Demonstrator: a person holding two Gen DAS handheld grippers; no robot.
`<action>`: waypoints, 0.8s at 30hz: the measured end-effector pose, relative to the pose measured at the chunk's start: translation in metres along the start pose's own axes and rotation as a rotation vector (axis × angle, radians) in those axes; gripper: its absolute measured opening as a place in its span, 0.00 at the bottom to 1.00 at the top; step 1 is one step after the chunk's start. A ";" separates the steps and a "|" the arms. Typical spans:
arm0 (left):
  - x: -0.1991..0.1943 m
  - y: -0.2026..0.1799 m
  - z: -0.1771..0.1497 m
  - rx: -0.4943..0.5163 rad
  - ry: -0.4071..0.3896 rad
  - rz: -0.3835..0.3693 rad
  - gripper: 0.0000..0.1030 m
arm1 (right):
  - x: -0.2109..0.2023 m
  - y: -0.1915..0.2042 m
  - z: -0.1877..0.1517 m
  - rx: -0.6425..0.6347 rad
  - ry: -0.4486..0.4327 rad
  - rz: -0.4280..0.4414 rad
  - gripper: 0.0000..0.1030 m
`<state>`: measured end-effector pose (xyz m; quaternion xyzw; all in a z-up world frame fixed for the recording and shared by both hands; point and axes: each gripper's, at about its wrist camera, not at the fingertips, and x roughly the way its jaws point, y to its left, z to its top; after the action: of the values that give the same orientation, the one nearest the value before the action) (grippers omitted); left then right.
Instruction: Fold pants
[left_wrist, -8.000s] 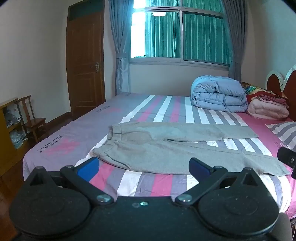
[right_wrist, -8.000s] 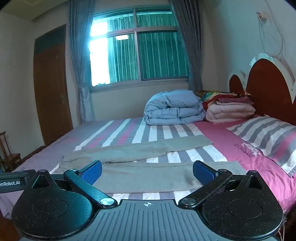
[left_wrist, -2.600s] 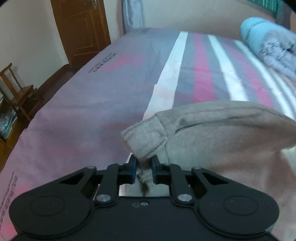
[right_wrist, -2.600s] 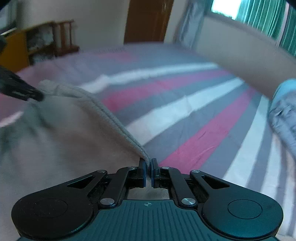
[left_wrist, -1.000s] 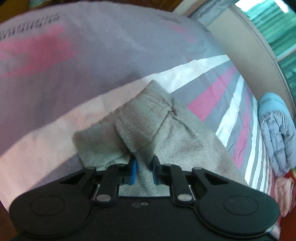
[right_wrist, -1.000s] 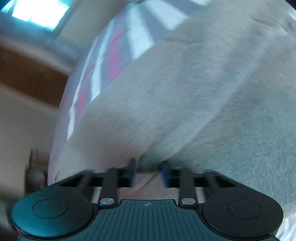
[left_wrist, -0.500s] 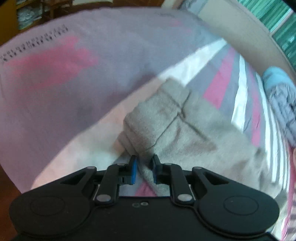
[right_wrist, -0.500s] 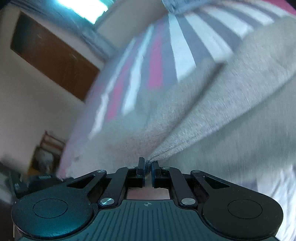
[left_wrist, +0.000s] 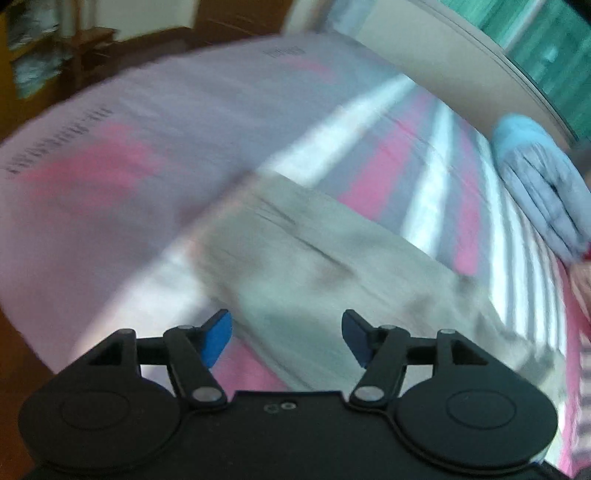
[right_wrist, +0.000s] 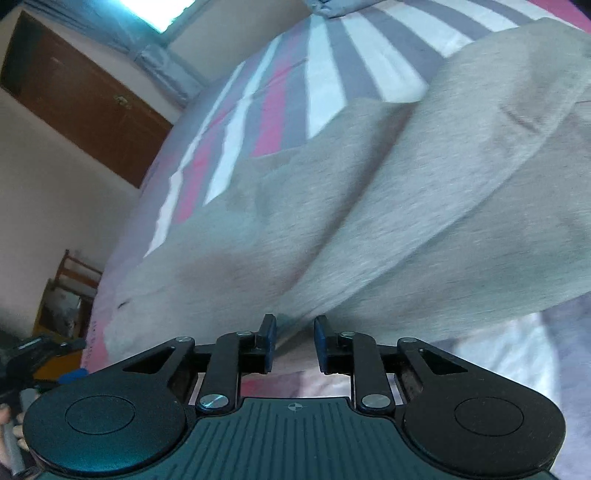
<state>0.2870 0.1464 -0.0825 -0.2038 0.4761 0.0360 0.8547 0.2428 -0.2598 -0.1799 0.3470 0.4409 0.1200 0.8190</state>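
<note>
The grey pants (left_wrist: 317, 273) lie on the striped bed, folded lengthwise with one leg over the other; they also fill the right wrist view (right_wrist: 388, 206). My left gripper (left_wrist: 286, 338) is open and empty just above the near edge of the pants at the waist end. My right gripper (right_wrist: 294, 343) is partly open, its jaws a small gap apart, right at the near folded edge of the pants and holding nothing. The left wrist view is motion-blurred.
The bed sheet (left_wrist: 122, 155) has pink, grey and white stripes. A folded blue duvet (left_wrist: 543, 184) lies at the far right. A brown door (right_wrist: 81, 96) and a wooden chair (right_wrist: 74, 277) stand beyond the bed's left side. The other gripper (right_wrist: 33, 354) shows at the lower left.
Both grippers have let go of the pants and opened, the left wide, the right a little. The pants now lie folded on the bed. The left gripper has pulled back.
</note>
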 end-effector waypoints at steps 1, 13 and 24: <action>0.006 -0.014 -0.006 0.022 0.020 -0.016 0.53 | -0.003 -0.005 0.003 0.007 -0.006 -0.009 0.22; 0.076 -0.130 -0.099 0.398 0.050 0.111 0.49 | -0.052 -0.099 0.042 0.222 -0.089 -0.104 0.38; 0.077 -0.128 -0.092 0.356 0.076 0.103 0.50 | -0.033 -0.141 0.074 0.382 -0.273 -0.094 0.31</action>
<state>0.2882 -0.0162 -0.1483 -0.0260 0.5166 -0.0129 0.8557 0.2678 -0.4133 -0.2267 0.4878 0.3562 -0.0520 0.7953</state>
